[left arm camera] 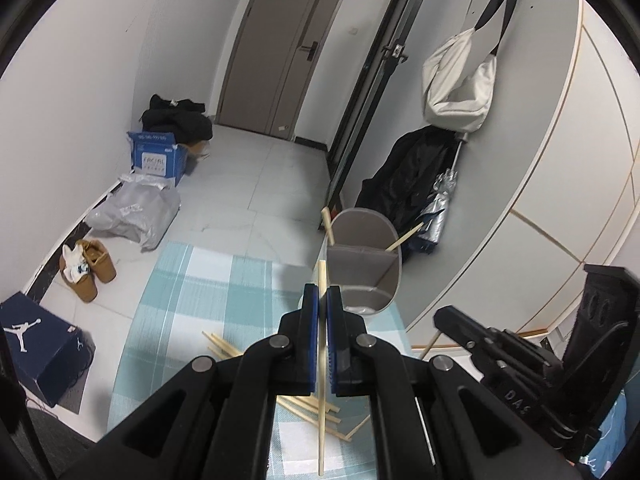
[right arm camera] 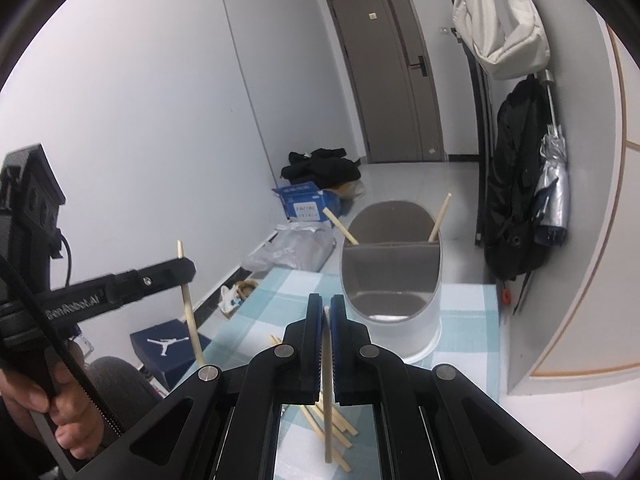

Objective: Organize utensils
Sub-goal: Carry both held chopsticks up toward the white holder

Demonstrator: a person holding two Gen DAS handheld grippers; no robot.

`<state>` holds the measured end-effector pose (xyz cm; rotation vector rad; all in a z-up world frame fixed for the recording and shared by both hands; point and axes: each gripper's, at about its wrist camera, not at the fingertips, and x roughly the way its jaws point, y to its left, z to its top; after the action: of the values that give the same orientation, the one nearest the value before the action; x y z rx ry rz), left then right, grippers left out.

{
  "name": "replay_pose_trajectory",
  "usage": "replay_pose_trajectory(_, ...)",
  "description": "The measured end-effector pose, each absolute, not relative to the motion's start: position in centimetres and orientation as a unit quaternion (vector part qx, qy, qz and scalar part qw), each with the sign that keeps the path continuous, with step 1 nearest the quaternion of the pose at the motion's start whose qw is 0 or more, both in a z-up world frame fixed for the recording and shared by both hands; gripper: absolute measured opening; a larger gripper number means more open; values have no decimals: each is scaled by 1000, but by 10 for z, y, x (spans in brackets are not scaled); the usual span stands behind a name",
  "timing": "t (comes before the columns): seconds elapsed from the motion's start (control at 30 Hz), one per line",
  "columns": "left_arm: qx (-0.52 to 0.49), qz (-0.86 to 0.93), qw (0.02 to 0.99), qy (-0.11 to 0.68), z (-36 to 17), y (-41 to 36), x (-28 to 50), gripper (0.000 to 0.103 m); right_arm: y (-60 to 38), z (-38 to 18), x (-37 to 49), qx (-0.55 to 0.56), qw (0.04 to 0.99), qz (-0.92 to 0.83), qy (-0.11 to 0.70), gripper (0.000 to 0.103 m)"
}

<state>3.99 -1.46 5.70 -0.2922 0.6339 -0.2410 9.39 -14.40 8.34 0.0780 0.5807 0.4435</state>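
Observation:
My left gripper (left arm camera: 322, 292) is shut on a wooden chopstick (left arm camera: 321, 408) and holds it upright above the table; it also shows in the right wrist view (right arm camera: 188, 270) with its chopstick (right arm camera: 191, 320). My right gripper (right arm camera: 326, 300) is shut on another chopstick (right arm camera: 328, 400), held above the table; it also shows in the left wrist view (left arm camera: 452, 316). A grey two-compartment utensil holder (left arm camera: 362, 264) (right arm camera: 394, 276) stands ahead with two chopsticks (right arm camera: 439, 218) in its far compartment. Several loose chopsticks (left arm camera: 224, 346) (right arm camera: 340, 428) lie on the checked tablecloth.
The teal-and-white checked tablecloth (left arm camera: 200, 280) covers the table. On the floor to the left lie shoes (left arm camera: 90, 268), a dark shoe box (left arm camera: 36, 344), a plastic bag (left arm camera: 136, 212) and a blue carton (left arm camera: 156, 156). A white bag (left arm camera: 456, 84) and a dark coat (left arm camera: 412, 176) hang on the right wall.

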Motion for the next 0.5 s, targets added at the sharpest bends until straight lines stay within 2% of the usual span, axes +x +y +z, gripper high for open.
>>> replay_pose_trajectory(0.5, -153, -139, 939, 275, 103, -23, 71, 0, -157, 139, 132, 35, 940, 216, 262, 3)
